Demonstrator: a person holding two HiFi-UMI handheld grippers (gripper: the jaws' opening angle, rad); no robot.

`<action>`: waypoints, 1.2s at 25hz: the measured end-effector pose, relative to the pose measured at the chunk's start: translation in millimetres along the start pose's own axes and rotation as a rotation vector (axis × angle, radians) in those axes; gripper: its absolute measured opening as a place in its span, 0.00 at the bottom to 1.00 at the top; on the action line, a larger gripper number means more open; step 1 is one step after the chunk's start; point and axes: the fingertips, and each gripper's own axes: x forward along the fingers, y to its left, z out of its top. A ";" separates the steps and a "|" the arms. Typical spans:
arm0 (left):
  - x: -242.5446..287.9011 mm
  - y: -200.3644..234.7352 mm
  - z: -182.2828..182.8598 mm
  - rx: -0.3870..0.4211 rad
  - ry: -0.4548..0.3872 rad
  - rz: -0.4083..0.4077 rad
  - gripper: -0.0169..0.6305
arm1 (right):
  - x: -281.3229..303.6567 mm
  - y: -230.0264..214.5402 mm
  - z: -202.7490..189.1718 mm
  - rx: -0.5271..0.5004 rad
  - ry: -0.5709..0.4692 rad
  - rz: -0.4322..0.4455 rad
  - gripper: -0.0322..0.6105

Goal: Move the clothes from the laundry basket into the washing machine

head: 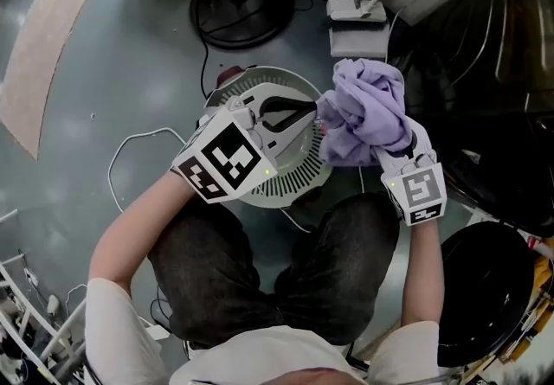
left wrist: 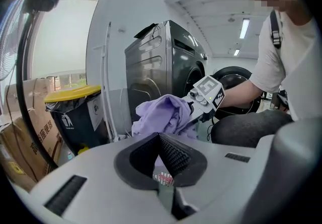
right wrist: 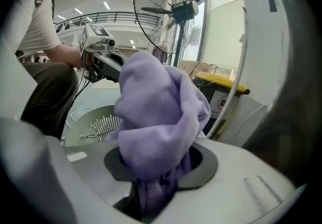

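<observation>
- Garment [head: 363, 111]: soft lilac cloth, matt and slightly fleecy, crumpled into folds.
- Basket [head: 286, 187]: pale, smooth plastic with a slatted wall.
- Left tool [left wrist: 160, 140] and right tool [right wrist: 151, 182]: smooth, matt grey plastic shells. The pads [left wrist: 173, 156] are black and finely ribbed.
- Washing machine [left wrist: 161, 62]: dark grey metal panels with a dull sheen.
- Floor [head: 130, 54]: smooth, grey and faintly glossy.
- Bin [left wrist: 75, 117]: black plastic with a yellow plastic lid.
- Boxes [left wrist: 20, 147]: brown cardboard, matt.
- Trousers [head: 225, 271]: dark, matt cloth.

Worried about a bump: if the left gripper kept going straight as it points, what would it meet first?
Probably the purple garment held in the right gripper, straight ahead; how near is unclear.
</observation>
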 end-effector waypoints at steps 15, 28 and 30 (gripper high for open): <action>58.7 -59.5 45.0 0.086 -0.033 -0.191 0.04 | -124.8 -24.7 -71.7 0.084 0.074 -0.307 0.28; 95.9 -75.1 59.4 0.089 -0.077 -0.235 0.04 | -258.0 -97.4 -152.8 0.293 0.157 -0.744 0.29; 103.7 -79.9 65.2 0.073 -0.094 -0.241 0.04 | -273.8 -108.6 -158.7 0.303 0.154 -0.799 0.29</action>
